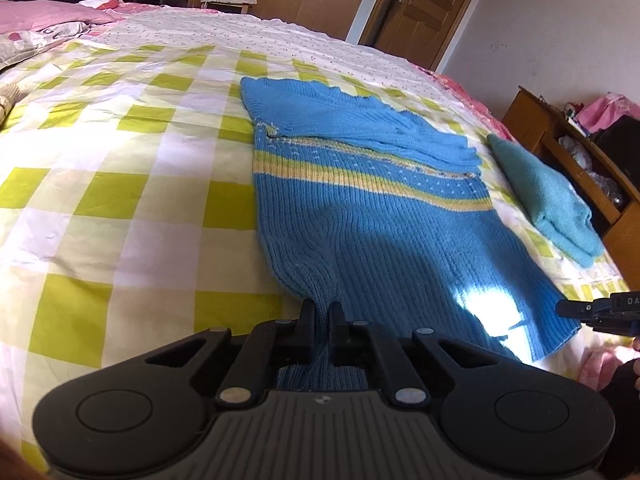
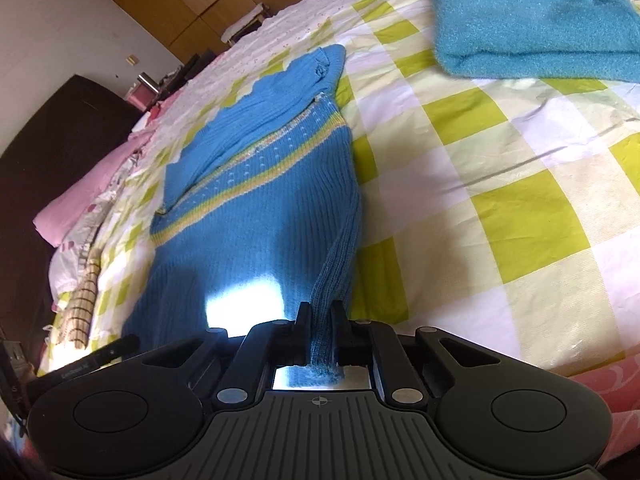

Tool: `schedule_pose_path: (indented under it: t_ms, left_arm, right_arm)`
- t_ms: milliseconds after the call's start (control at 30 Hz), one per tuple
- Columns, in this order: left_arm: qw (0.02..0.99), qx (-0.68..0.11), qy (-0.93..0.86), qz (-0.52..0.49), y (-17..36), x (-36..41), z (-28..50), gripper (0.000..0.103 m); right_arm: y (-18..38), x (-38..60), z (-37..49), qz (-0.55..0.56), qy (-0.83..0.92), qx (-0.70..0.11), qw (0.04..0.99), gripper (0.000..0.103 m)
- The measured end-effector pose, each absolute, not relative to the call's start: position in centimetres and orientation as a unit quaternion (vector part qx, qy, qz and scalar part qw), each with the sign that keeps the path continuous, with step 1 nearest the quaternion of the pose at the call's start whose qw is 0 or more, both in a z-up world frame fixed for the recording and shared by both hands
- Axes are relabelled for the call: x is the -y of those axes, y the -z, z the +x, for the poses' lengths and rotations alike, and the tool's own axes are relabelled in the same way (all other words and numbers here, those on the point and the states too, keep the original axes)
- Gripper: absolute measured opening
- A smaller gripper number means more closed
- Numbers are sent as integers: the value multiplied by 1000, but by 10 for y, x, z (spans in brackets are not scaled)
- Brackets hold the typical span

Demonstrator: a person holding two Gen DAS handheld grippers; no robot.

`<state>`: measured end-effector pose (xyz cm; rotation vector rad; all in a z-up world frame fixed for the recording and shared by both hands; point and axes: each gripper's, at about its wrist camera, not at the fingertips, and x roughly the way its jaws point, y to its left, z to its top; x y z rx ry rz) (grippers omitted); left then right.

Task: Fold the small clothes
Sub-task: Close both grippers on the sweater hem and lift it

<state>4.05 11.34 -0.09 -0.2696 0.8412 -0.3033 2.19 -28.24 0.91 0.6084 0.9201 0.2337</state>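
Left-wrist view first: the left hand-held gripper is seen clamped on the near left corner of the hem of the blue knitted sweater, with the knit pinched between the closed fingers and bunched behind them. From this gripper the sweater runs straight ahead and slightly to the right across the checked bedspread, its long axis lying along the line of the fingers, hem near and neck far. A sleeve is laid folded across the chest, just beyond the yellow stripe. At the far right edge of the same view the right hand-held gripper is met at the other hem corner. In the right-wrist view that gripper is shown clamped on a rope-like bunch of the hem's right edge, and the sweater stretches ahead and to its left. Both grippers are thus placed at the near end, level with each other, neither nearer the neck. A folded teal cloth lies well apart, ahead and to the right. The coming move is judged to be a lift of the hem carried forward along the long axis toward the neck, so both corners would need to be kept level.
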Motion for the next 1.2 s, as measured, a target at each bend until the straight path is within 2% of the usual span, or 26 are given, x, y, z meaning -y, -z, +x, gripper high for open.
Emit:
schedule_pose_path:
  t_ms: [600,900,1200]
  left_arm:
    - [898,-314,169,-260,-44,-133,124,10]
    - [904,-279,166,-279,-54,-141,195,10]
    - [900,-285,144,-298,-40,-146,260,10]
  right_arm:
    - [-68,294,101,406,-150,-293,852,8]
    - [-82,293,181,409,-138,-261,863,8]
    - [-65,291,249,416,-107,-264,864,8]
